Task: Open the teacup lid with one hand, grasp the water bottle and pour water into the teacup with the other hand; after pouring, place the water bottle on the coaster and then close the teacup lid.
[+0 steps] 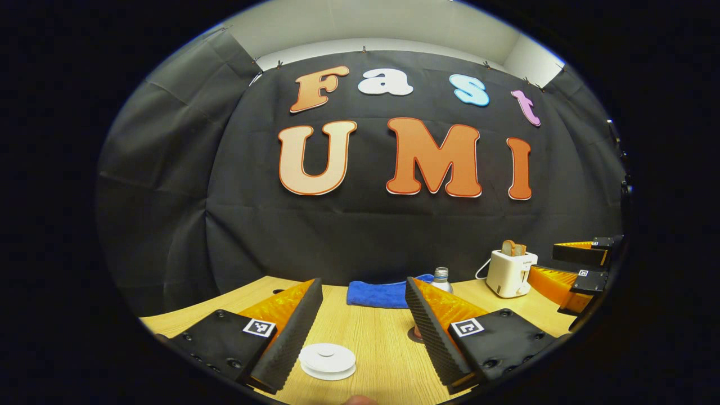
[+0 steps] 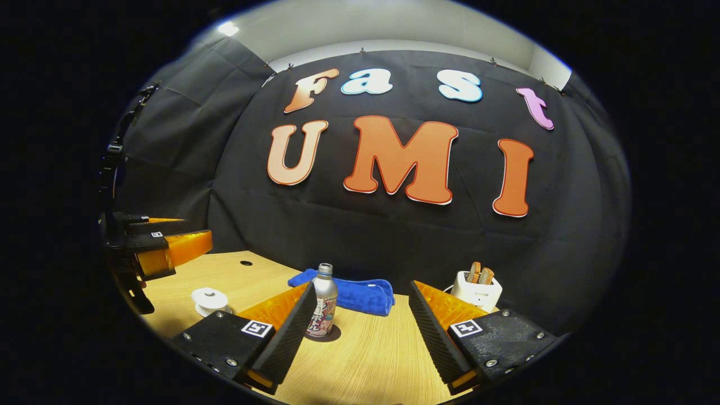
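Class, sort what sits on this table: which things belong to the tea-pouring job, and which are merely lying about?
Job: teacup with its lid; water bottle; coaster under the bottle.
Lying about: blue towel; toaster holding bread.

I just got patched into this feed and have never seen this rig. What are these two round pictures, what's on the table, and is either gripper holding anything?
Each picture comes from a camera riding on a hand-held two-finger gripper, looking forward along its fingers. In the left gripper view, the left gripper is open above the lidded white teacup. In the right gripper view, the right gripper is open, facing the water bottle, which stands on a dark coaster. Neither holds anything. On the wooden table there are also a blue towel and a white toaster with bread in it.
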The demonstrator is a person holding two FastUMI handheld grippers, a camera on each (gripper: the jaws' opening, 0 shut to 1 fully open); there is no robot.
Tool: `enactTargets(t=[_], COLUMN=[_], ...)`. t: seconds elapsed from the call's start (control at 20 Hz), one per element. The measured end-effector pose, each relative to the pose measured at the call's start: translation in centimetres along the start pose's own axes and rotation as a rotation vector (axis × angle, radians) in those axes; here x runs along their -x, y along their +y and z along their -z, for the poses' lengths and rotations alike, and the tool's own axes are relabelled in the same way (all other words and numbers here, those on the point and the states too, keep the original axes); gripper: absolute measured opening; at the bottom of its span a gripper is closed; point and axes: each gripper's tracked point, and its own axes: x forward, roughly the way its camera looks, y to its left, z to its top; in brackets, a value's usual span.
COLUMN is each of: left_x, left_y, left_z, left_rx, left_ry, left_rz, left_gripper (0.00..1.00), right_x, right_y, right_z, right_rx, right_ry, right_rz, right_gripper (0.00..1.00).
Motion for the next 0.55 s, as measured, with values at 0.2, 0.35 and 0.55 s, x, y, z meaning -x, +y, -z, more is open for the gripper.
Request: enactTargets(t=[0.2,0.35,0.55], left_x=[0.09,0.19,0.41], left_y=[-0.16,-0.16,-0.47], left_z=[0.10,0.19,0.16], left_rx=[-0.010,-0.028,-0.046], left_ry=[0.005,-0.002,-0.006], left_rz=[0.000,-0.010,-0.020], left_gripper=[1.00,1.00,1.00], right_x=[0.00,0.25,0.39], right_y=[-0.11,-0.27,-0.49], right_z=[0.23,0.31,0.09], right_rx=[-0.006,-0.007,-0.006], right_ry=[0.006,0.007,-0.003], right_rz=[0.008,0.009,0.013], right_gripper=[0.99,0.99,0.99])
